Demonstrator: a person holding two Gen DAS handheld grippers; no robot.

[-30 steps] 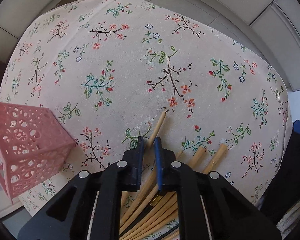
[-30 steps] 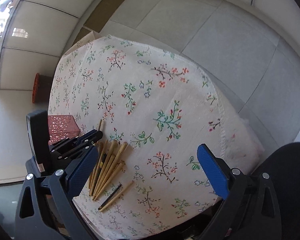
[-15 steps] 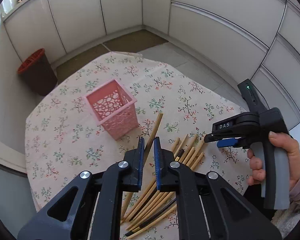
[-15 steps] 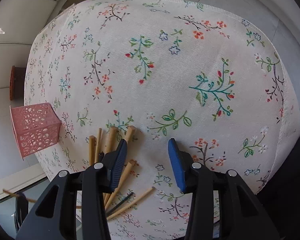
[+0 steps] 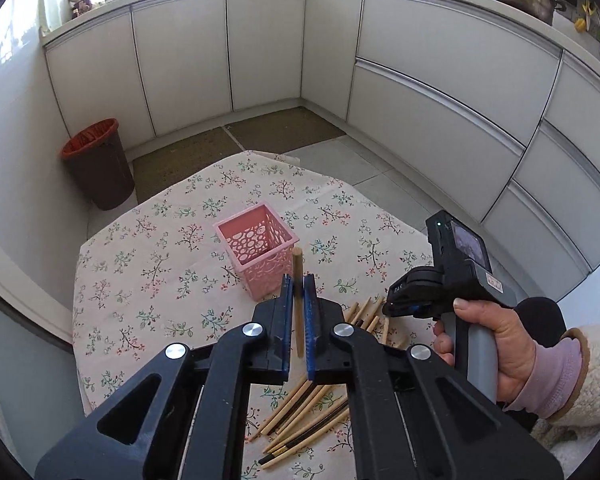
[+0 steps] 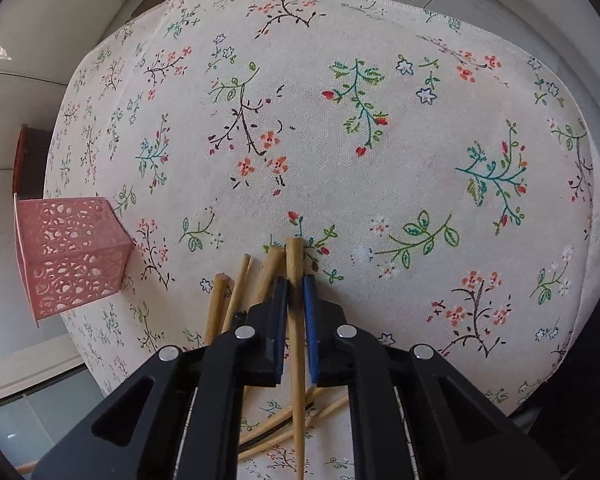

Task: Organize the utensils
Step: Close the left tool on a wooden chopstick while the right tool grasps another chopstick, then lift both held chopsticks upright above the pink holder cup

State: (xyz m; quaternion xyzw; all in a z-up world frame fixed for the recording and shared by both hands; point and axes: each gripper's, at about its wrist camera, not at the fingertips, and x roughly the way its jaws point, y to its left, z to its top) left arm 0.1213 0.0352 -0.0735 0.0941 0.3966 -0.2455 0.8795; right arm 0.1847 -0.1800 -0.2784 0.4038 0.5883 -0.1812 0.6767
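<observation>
While the left tool point(image 5: 298, 280) is clamped on one wooden chopstick point(image 5: 298, 304), held off the surface point(image 5: 148, 280) and near-upright just beside the pink basket point(image 5: 256, 256), the right tool point(image 6: 296, 284) is closed on a second chopstick point(image 6: 295, 264) whose tip is at the cloth. Loose chopsticks point(image 5: 308, 416) lie in a pile on the floral cloth, near the basket.

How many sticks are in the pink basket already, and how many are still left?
None show in the basket yet; its visible inside looks empty. In hand: the left gripper is shut on one chopstick lifted near the basket, and the right gripper is shut on another chopstick down at the pile. Left: that pile, too overlapped to count.
</observation>
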